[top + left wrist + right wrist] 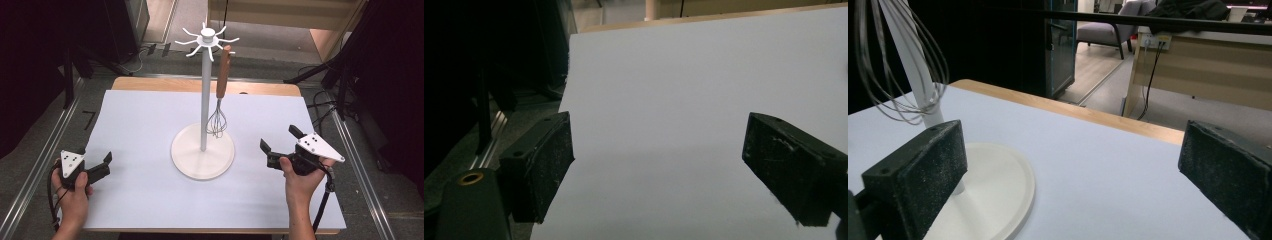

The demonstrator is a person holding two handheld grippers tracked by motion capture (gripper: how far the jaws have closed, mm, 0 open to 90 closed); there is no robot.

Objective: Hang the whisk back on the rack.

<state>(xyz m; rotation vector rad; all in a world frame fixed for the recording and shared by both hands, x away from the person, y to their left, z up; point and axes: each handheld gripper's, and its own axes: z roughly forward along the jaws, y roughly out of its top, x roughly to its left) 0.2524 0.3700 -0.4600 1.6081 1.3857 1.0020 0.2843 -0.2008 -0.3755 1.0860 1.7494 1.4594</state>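
1. Whisk (216,107), seen from the high view, hangs by its wooden handle from a hook on the white rack (203,150), its wire head just beside the pole above the round base. The left gripper (100,167) and right gripper (282,145) rest low at opposite sides of the white mat (150,200), both spread and holding nothing.
2. In the left gripper view, the jaws stand wide apart over the bare mat (684,100), well apart from the rack.
3. In the right gripper view, the whisk's wires (898,65) and rack base (998,185) sit near the left jaw. The likely step is unhooking: the right gripper should pinch the handle, not the springy wires, then lift clear of the hook.
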